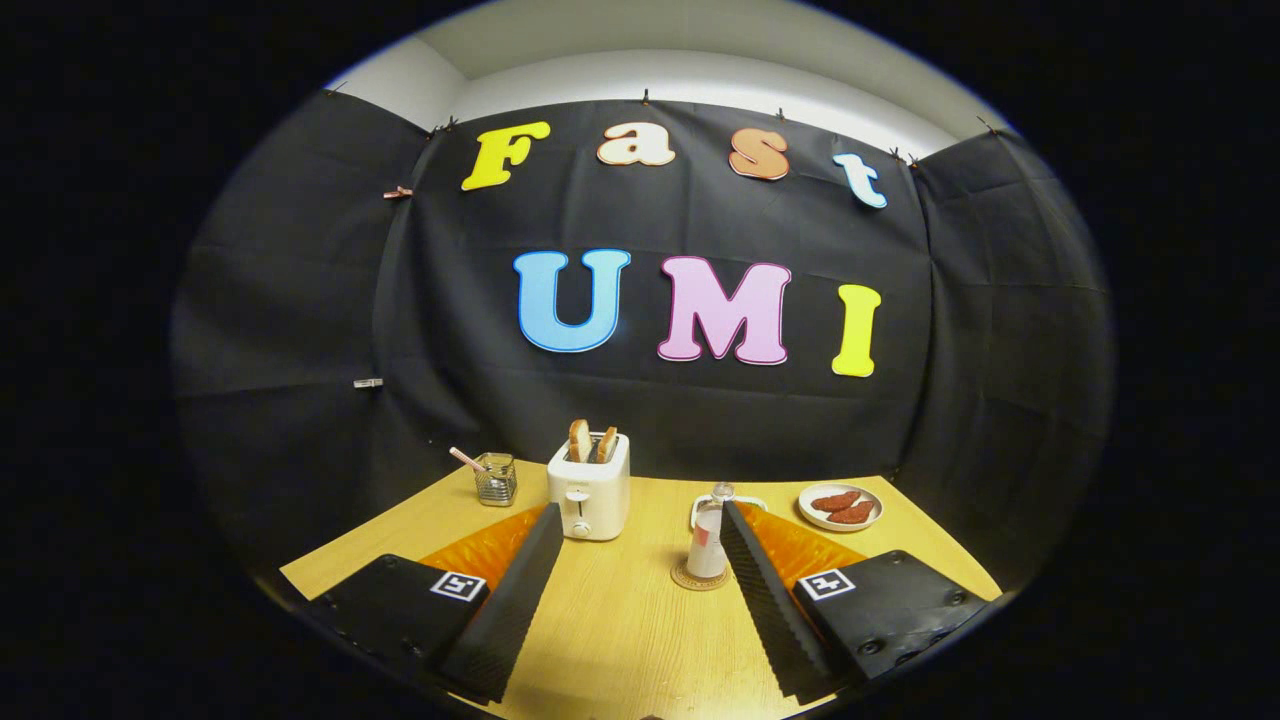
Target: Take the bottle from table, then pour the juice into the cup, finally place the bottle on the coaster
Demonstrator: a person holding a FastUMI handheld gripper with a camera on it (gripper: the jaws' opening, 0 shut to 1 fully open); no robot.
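Gripper view: gripper (640,520) fingers spread wide, holding nothing.
Bottle: small clear pink-labelled bottle (707,540) upright on round cork coaster (699,578), beside right finger.
Toaster: white (590,490), beyond fingers.

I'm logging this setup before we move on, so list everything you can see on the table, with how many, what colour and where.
toaster: one, white, at the back of the table, ahead of the left finger.
bread slices: two, brown, standing in the toaster's slots.
glass holder: one, clear ribbed, beside the toaster on its far-from-bottle side, with a pink stick in it.
bottle: one, clear with pale contents, upright on the coaster, just by the right finger's tip.
coaster: one, tan, round, under the bottle.
cup: one, white, behind the bottle, mostly hidden.
plate: one, white, past the right finger, holding two reddish-brown pieces of food.
table: one, light wood.
claw: one, fingers open, nothing between them.
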